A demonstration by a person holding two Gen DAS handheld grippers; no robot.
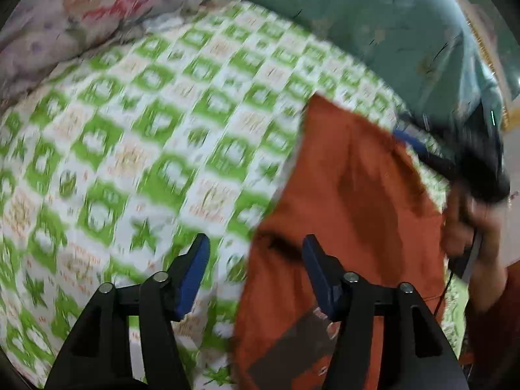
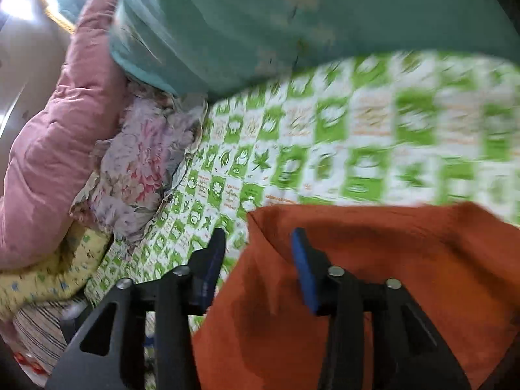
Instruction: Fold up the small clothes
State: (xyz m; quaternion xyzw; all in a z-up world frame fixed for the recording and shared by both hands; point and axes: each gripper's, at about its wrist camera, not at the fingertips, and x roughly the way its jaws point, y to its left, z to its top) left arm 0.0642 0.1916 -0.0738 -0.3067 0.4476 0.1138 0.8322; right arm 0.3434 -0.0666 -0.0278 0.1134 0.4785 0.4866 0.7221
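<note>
The orange garment [image 1: 351, 201] lies spread on the bed, on the green-and-white patterned sheet [image 1: 136, 136], and in my left wrist view it sits to the right and ahead of my left gripper [image 1: 256, 247]. That gripper hangs over the garment's left edge: the left finger is over bare sheet, the right finger over orange cloth. The jaws stand well apart, nothing pinched, the blue pads [image 1: 195, 276] clear of the fabric as far as I can see. A grey patch, maybe a label or print, shows on the cloth low down near the right finger, too blurred to read.

Over on the far right of that same view my right hand [image 1: 471, 224] is wrapped round its black tool at the garment's other side, all smeared with motion.

Now the right wrist view: the orange garment [image 2: 373, 260] fills the lower right, its upper edge running across the frame and one corner poking up between the fingers of my right gripper [image 2: 258, 240]. Same story here, left finger over the sheet [image 2: 325, 136], right finger over orange. The jaws are parted with no cloth caught between them; the fabric lies below and beyond the pads.

Behind, a teal blanket [image 2: 260, 26] is bunched along the far edge of the bed, with a pink quilt [image 2: 48, 149], a flowered cloth [image 2: 143, 162] and a yellow printed cloth [image 2: 42, 279] heaped at the left side, well apart from the garment
</note>
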